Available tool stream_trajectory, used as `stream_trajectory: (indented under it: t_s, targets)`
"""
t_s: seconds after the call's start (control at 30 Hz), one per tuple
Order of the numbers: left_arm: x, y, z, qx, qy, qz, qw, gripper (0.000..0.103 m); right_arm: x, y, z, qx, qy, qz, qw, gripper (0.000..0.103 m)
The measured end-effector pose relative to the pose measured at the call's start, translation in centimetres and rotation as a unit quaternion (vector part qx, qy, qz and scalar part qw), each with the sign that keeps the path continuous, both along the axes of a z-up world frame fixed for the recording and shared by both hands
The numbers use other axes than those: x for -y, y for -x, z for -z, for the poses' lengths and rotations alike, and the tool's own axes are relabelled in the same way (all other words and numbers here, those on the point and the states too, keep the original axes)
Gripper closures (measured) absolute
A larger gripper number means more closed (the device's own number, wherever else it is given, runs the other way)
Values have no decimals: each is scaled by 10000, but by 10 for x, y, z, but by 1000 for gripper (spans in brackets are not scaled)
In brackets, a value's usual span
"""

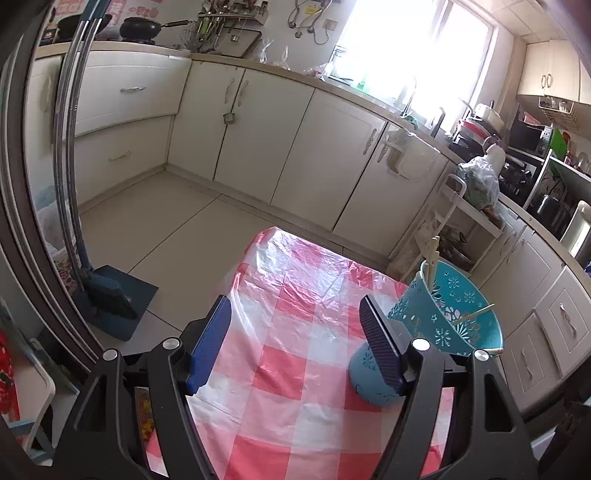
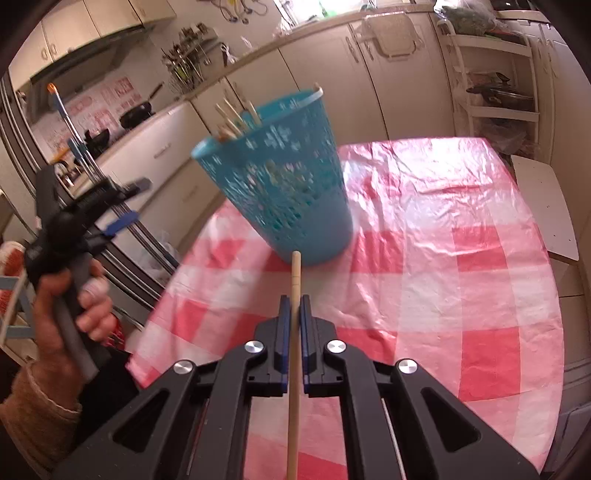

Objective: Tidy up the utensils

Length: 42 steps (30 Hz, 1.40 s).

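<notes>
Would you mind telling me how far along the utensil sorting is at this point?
Several chopsticks already stand in the blue basket. The right gripper is shut on one more chopstick, not yet dropped in. The left gripper is open and empty beside the basket. No other loose utensils show on the checked tablecloth.

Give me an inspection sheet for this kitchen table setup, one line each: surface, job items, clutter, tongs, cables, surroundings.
Surface: table under a red-and-white checked plastic cloth, wrinkled.
Job items: teal perforated basket standing on the cloth, several chopsticks inside; one more chopstick held in front of it.
Clutter: nothing seen on the cloth besides the basket.
Tongs: right tongs shut on the chopstick; left tongs open, nothing between them, the basket just beside one finger.
Cables: nothing seen.
Surroundings: cream kitchen cabinets, bright window, pans on the counter, white shelf rack, dustpan on the floor.
</notes>
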<state>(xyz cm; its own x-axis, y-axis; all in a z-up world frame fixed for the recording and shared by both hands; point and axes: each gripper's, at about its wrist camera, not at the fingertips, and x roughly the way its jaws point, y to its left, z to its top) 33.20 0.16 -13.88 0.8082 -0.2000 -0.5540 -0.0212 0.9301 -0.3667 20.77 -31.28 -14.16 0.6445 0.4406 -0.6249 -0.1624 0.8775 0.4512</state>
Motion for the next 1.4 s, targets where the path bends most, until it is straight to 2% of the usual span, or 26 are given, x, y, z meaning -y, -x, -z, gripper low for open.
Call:
stream_trajectory:
  t_s: [0.07, 0.23, 0.33, 0.47, 0.63, 0.8, 1.13, 1.4]
  targets:
    - [4, 0, -3, 53, -28, 44, 10000, 34, 1, 0, -27, 324, -322, -52, 9989, 97]
    - [11, 2, -3, 61, -63, 115, 9999, 34, -5, -27, -97, 1235, -720, -31, 9897, 97]
    - [18, 3, -4, 64, -147, 154, 9998, 34, -14, -54, -130, 1751, -717, 186, 9818, 97]
    - [25, 3, -5, 113, -333, 194, 9992, 34, -25, -91, -151, 2214, -601, 654, 9711, 97]
    - [32, 4, -8, 173, -504, 238, 9983, 34, -30, -114, -147, 2534, -231, 1376, 9572, 97]
    - [38, 5, -9, 170, -630, 325, 9973, 33, -30, -134, -124, 2462, 213, 1744, 9532, 97]
    - [41, 1, -8, 60, -638, 383, 9972, 31, -35, -135, -91, 2084, 616, 1566, 9634, 97]
    - [42, 1, -6, 25, -708, 367, 9968, 28, -33, -112, -72, 1764, 794, 1145, 9744, 94]
